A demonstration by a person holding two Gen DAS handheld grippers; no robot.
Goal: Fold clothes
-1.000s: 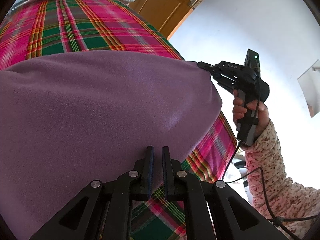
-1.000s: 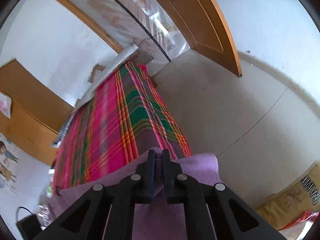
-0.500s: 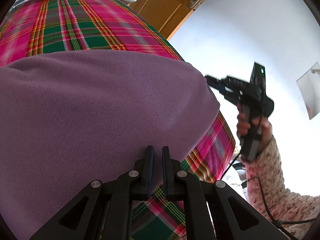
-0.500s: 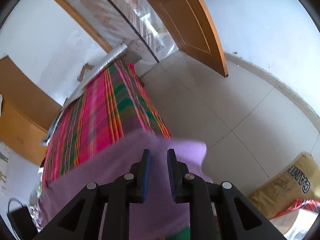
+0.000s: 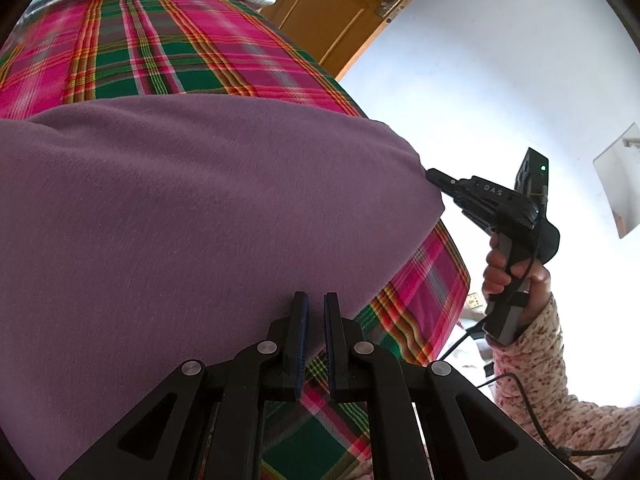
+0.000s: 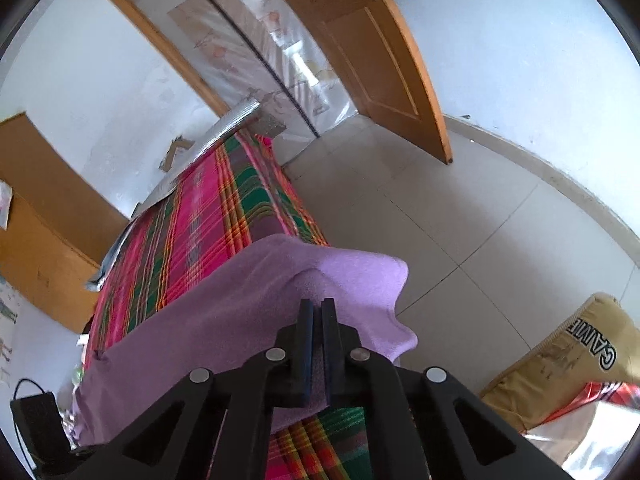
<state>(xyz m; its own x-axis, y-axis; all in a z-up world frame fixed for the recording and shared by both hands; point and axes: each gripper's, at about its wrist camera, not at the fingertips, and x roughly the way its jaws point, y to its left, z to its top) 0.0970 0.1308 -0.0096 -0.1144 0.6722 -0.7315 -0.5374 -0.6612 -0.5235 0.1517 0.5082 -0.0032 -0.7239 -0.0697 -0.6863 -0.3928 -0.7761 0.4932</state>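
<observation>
Left wrist view: purple garment spread wide over a plaid bed cover, filling most of the picture. Left gripper low at the near hem, fingers narrow with only a slim gap; tips meeting the cloth edge, but cloth between the pads not clearly visible, so a real hold cannot be told. Right gripper seen from the side at the far right corner of the garment, tip pressed into the cloth there, held by a hand in a flowered sleeve.

Right wrist view: right gripper with fingers pressed nearly together and purple fabric pinched between them. Garment rising just ahead of the tips into a small hump, one corner flopping loose over the bed edge toward the tiled floor. Door and a cardboard box in the background, well apart from the work.

Possible trouble from here: only a thin bite of soft fleece on the right, so a quick lift could pull it out. Uncertain hold on the left, so uneven tension between the two corners and a crooked fold line likely. Loose corner hanging off the bed could drag the garment down to the floor.
</observation>
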